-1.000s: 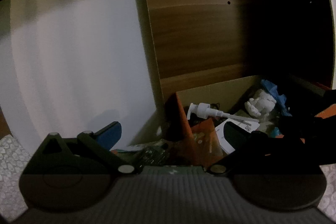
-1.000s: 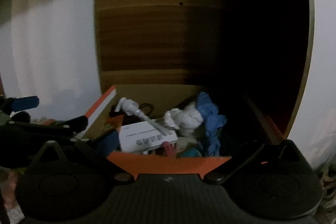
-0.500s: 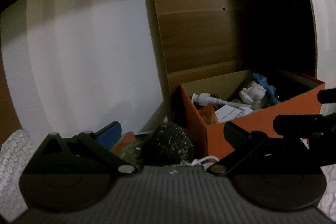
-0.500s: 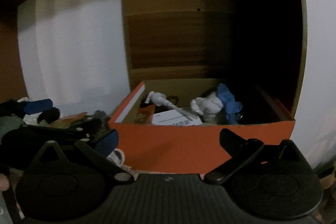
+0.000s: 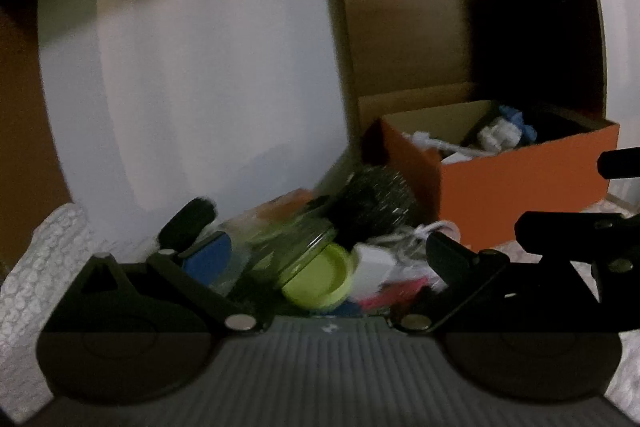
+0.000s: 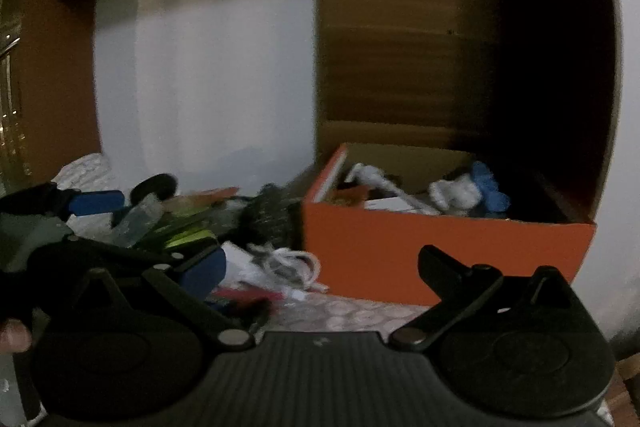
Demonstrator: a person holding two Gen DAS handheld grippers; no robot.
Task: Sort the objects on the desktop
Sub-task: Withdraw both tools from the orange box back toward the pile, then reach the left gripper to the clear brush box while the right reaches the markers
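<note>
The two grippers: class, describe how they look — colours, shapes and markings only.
Both the left gripper and the right gripper are matt black, with a ribbed grey centre plate bearing a small white mark, two round housings, angled link arms with silver pivot pins, and a blue pad on one finger. No cables or sleeves show.

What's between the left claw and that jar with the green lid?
Nothing visible. The jar lies on its side straight ahead of the open, empty left claw, lid facing it. A white block and dark scrubber crowd its right side.
</note>
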